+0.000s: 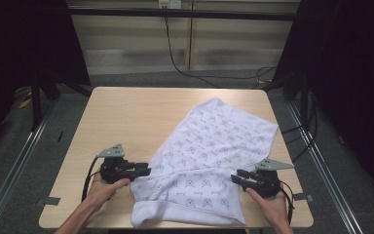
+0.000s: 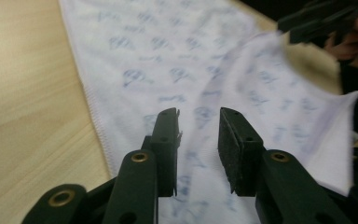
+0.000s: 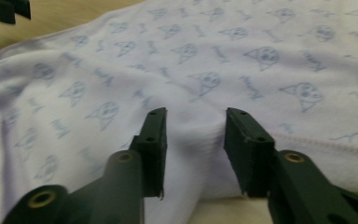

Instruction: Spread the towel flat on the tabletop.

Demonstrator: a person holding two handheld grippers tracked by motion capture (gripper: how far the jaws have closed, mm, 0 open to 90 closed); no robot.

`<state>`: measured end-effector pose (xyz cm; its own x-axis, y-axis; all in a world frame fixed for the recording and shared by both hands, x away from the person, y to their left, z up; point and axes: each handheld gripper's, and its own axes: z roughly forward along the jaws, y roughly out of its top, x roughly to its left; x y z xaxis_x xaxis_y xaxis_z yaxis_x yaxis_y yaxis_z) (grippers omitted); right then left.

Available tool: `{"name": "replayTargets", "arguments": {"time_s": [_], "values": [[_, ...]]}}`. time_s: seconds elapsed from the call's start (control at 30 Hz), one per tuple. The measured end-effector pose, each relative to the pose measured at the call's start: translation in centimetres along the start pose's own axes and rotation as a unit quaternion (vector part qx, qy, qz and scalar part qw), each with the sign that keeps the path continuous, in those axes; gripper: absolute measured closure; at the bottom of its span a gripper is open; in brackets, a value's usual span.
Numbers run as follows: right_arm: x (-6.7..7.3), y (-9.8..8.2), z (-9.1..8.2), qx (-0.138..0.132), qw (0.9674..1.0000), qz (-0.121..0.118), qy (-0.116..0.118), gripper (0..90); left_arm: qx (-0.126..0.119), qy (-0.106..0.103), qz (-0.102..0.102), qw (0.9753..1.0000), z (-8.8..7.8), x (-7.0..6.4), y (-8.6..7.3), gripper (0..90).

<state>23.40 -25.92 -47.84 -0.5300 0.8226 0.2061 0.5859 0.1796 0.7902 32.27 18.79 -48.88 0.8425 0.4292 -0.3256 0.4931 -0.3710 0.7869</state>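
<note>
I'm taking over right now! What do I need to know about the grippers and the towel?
Left gripper: open, jaws at the towel's left edge, gripping nothing.
Right gripper: open, jaws either side of a raised fold at the towel's right edge, not closed on it.
Towel: spread slantwise on the table, near end bunched at the front edge.
Done: nothing folded. Left: probably grip both edges.

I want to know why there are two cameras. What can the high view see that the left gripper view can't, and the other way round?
The high view alone takes in the whole table, both hands and the cables on the floor behind. The left gripper view alone shows, close up, the left gripper with its jaws apart over the towel's edge. Both show the patterned towel and the right gripper.
</note>
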Motion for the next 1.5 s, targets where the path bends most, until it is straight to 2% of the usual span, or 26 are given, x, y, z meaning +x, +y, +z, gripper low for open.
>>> {"name": "replayTargets", "arguments": {"time_s": [0.07,0.1,0.17,0.2,0.27,0.33,0.37,0.47,0.6,0.67,0.8,0.87,0.93,0.97,1.07,1.17,1.27,1.3,1.33,1.37,1.4,1.43,1.5], "values": [[-0.6,0.2,0.7,0.001,0.9998,0.017,0.008,56.4,0.039,0.022,0.016,0.9989,1.6,0.2,-0.2,67.3],[-0.8,0.2,1.0,0.007,0.9997,0.024,0.008,56.9,0.054,0.029,0.017,0.9979,2.1,0.3,-0.5,67.4],[-0.9,0.1,1.4,0.015,0.9991,0.032,0.023,72.5,0.049,0.035,0.018,0.998,2.1,0.2,-0.9,68.4],[-0.7,0.0,1.4,0.017,0.9993,0.025,0.022,79.7,0.055,0.038,0.024,0.9974,1.9,-0.1,-1.0,68.4],[0.0,-0.2,0.8,0.012,0.9994,0.02,0.026,85.5,0.063,0.046,0.032,0.9964,1.2,-0.6,-1.4,68.4],[0.8,-0.4,-0.4,0.003,0.9996,0.011,0.026,86.3,0.065,0.047,0.034,0.9962,0.3,-1.2,-2.2,68.5],[1.2,-0.6,-1.1,-0.004,0.9995,0.014,0.03,86.4,0.065,0.046,0.034,0.9963,-0.2,-1.5,-2.6,68.7],[2.4,-1.7,-3.2,-0.017,0.9994,0.008,0.029,86.6,0.065,0.044,0.026,0.9966,-1.7,-2.4,-3.9,68.8],[3.7,-3.5,-5.6,-0.015,0.9996,0.014,0.019,86.6,0.071,0.041,0.025,0.9963,-3.5,-3.7,-5.5,68.7],[4.1,-4.2,-6.5,-0.007,0.9997,0.016,0.016,86.4,0.067,0.033,0.012,0.9971,-4.4,-4.1,-6.3,68.7],[4.7,-5.4,-7.0,0.017,0.9995,0.017,0.02,81.2,0.07,0.025,0.003,0.9972,-5.4,-4.6,-6.9,66.5],[5.0,-5.4,-6.9,0.022,0.9996,0.006,0.016,74.1,0.063,0.024,0.004,0.9977,-5.4,-4.4,-6.5,62.8],[5.0,-4.9,-6.7,0.007,0.9998,0.004,0.018,64.7,0.044,0.028,0.003,0.9986,-5.0,-3.9,-5.6,62.3],[5.0,-4.4,-6.4,0.003,0.9999,0.001,0.017,61.9,0.043,0.03,0.006,0.9986,-4.7,-3.6,-5.0,61.9],[5.2,-2.9,-4.9,-0.006,0.9991,-0.014,0.041,58.9,0.035,0.034,0.005,0.9988,-3.0,-2.5,-3.2,61.9],[5.8,-1.5,-2.2,0.017,0.9966,-0.036,0.072,55.6,0.041,0.035,0.013,0.9985,-0.9,-1.4,-1.7,61.9],[6.4,-0.8,0.4,0.039,0.9929,-0.05,0.1,54.9,0.037,0.044,0.009,0.9983,0.7,-0.5,-0.8,61.9],[6.6,-0.7,1.2,0.05,0.9918,-0.055,0.104,55.8,0.038,0.055,0.013,0.9977,1.1,-0.4,-0.7,61.9],[6.8,-0.7,1.8,0.06,0.9907,-0.059,0.107,61.5,0.042,0.059,0.01,0.9973,1.3,-0.2,-0.9,61.9],[7.0,-0.8,2.3,0.062,0.9911,-0.058,0.103,73.3,0.054,0.062,0.011,0.9965,1.5,0.0,-1.1,61.9],[7.0,-0.9,2.4,0.061,0.9914,-0.059,0.101,82.2,0.048,0.068,0.019,0.9964,1.4,-0.1,-1.3,62.8],[6.9,-1.0,2.2,0.056,0.992,-0.056,0.099,88.0,0.05,0.073,0.018,0.9959,1.0,-0.1,-1.4,62.8],[6.4,-1.2,0.9,0.037,0.9949,-0.05,0.079,88.6,0.048,0.079,0.012,0.9956,0.2,-0.1,-2.0,62.9]]}}
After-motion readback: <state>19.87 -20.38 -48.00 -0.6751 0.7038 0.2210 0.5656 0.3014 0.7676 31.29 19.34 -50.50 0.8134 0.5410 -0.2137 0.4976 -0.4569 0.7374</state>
